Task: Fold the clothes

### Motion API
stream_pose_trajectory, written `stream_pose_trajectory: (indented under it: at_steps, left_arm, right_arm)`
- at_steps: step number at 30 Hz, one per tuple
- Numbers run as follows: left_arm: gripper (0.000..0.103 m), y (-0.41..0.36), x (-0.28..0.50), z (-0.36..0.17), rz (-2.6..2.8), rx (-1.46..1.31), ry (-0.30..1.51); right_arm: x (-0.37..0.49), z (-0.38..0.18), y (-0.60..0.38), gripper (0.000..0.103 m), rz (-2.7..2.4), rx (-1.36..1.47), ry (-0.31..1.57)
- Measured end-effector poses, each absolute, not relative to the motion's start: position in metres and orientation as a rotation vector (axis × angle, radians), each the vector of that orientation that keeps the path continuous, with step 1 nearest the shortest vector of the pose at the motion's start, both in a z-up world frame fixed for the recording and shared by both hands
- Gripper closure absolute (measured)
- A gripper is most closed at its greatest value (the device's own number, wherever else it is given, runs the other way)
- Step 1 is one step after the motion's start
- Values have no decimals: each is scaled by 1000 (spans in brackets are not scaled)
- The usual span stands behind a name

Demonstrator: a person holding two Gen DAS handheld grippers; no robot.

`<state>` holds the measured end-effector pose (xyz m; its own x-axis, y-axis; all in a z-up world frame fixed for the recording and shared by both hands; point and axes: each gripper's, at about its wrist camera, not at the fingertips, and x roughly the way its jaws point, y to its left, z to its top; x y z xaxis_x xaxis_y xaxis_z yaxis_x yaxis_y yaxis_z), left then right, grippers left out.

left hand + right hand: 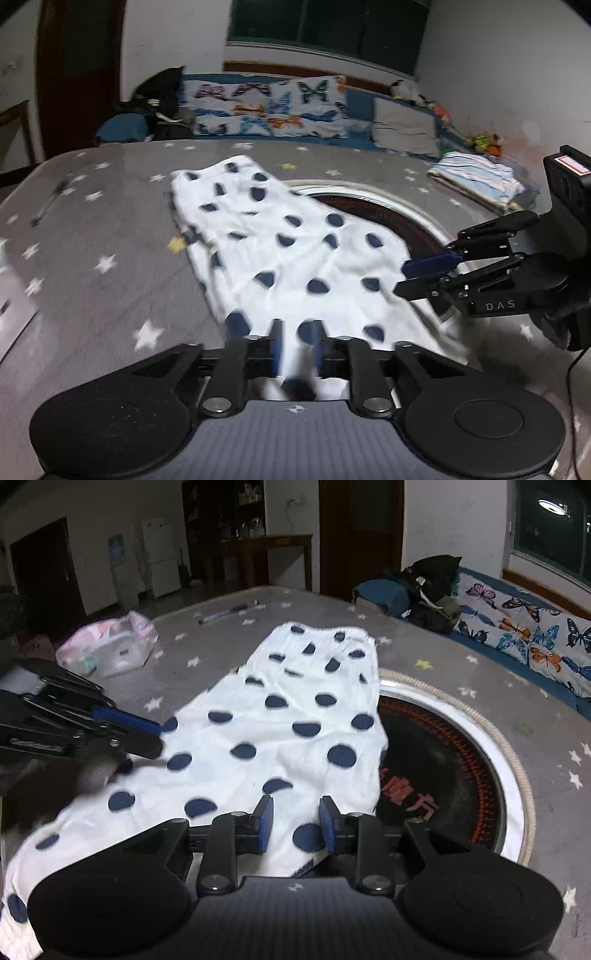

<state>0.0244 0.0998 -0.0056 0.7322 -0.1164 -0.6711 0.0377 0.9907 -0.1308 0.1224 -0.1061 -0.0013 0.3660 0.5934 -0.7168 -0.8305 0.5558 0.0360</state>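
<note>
A white garment with dark blue dots (295, 251) (288, 716) lies spread on the grey star-patterned table cover (110, 229), its elastic waistband at the far end. My left gripper (297, 343) is at the garment's near edge. Its blue pads stand apart, and a blurred fold of the fabric runs loosely between them. Seen from the right wrist view, the left gripper (159, 738) reaches in from the left with a gap between its fingers. My right gripper (296, 823) is open just above the garment's near right corner, with fabric lying under the gap. It shows side-on as the right gripper (400, 277).
A round dark heater plate with a metal rim (443, 757) (388, 218) is set into the table and is partly covered by the garment. A folded striped cloth (476, 177), a plastic bag (110, 646) and a pen (225, 613) lie further out. A butterfly-print bench (524, 631) runs behind.
</note>
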Motion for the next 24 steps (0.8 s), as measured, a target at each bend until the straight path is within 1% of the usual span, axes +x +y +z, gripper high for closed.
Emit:
stream_pose_trajectory:
  at_steps: [1, 2, 4, 5, 6, 9, 10, 11, 12, 13, 14, 16, 21, 24]
  left_arm:
    - [65, 100, 20, -6, -57, -113, 746]
    - [61, 102, 16, -7, -41, -124, 748]
    - [61, 106, 10, -9, -23, -152, 752]
    - [61, 106, 8, -10, -22, -164, 753]
    - [62, 107, 7, -11, -25, -174, 752]
    - [64, 105, 8, -13, -35, -180, 750]
    - [69, 104, 9, -14, -38, -182, 749]
    - [78, 103, 9, -14, -42, -183, 748]
    - [82, 102, 10, -15, -45, -184, 747]
    - [92, 100, 10, -15, -44, -176, 748]
    - [98, 98, 11, -16, -41, -164, 751]
    - [102, 97, 9, -16, -26, -142, 744]
    - [103, 109, 1, -11, 19, -158, 717]
    - [103, 111, 0, -13, 16, -163, 734]
  right_arm:
    - [121, -4, -106, 76, 940, -370, 758]
    - [120, -5, -106, 75, 937, -373, 761]
    - [119, -7, -108, 73, 933, -373, 767]
    - [118, -7, -109, 69, 931, -374, 769]
    - [117, -8, -109, 68, 927, -376, 772]
    - [114, -9, -108, 66, 921, -395, 768]
    - [113, -9, -108, 66, 919, -402, 763]
    - [112, -9, -107, 66, 917, -406, 759]
    - [111, -8, -107, 66, 916, -407, 758]
    - [111, -9, -107, 65, 913, -410, 756]
    - [111, -9, -107, 65, 911, -413, 755]
    - [110, -9, -108, 64, 907, -418, 753]
    - [110, -10, -113, 61, 902, -412, 755]
    - [110, -9, -114, 59, 896, -414, 754]
